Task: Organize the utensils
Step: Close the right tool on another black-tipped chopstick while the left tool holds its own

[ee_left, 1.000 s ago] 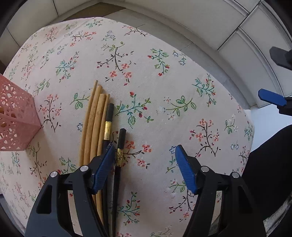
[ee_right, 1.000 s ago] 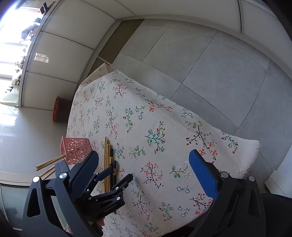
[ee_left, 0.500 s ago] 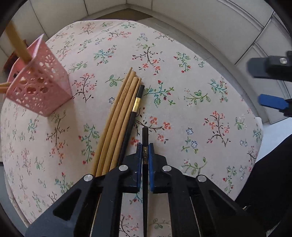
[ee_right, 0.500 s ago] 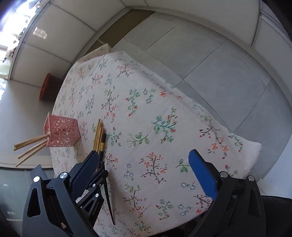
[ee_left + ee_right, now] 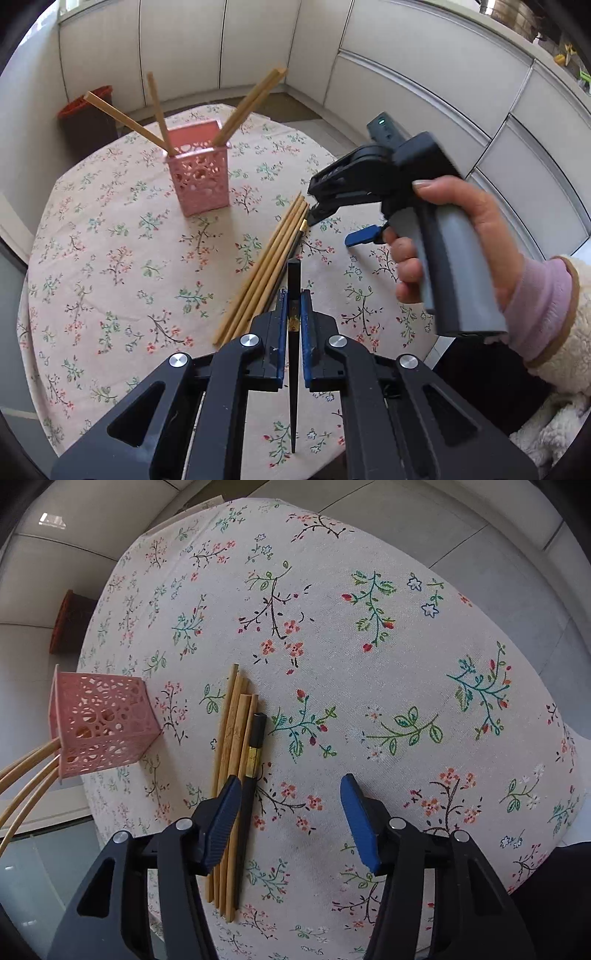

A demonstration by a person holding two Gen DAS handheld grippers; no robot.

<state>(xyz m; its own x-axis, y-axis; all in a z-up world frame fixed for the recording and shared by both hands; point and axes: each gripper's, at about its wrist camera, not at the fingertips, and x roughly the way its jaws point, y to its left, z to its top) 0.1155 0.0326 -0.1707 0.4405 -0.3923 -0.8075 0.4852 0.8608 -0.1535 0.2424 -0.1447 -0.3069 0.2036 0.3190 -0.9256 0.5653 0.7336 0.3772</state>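
My left gripper (image 5: 292, 306) is shut on a black chopstick (image 5: 294, 280) and holds it lifted above the table. Several bamboo chopsticks (image 5: 266, 266) and another black chopstick with a gold band (image 5: 255, 746) lie together on the floral cloth; the bamboo ones also show in the right wrist view (image 5: 231, 738). A pink perforated holder (image 5: 197, 173) stands beyond them with several bamboo chopsticks leaning in it; it also shows in the right wrist view (image 5: 103, 723). My right gripper (image 5: 291, 819) is open and low over the pile, its left finger beside the black chopstick.
The round table is covered by a floral cloth (image 5: 122, 258), which also shows in the right wrist view (image 5: 406, 664). A red bin (image 5: 86, 110) stands on the floor behind the table. White cabinet doors (image 5: 424, 81) curve around the back and right.
My left gripper closed on one black chopstick and lifted it off the table, tilting up. My right gripper came down from high above and now hovers open over the remaining pile.
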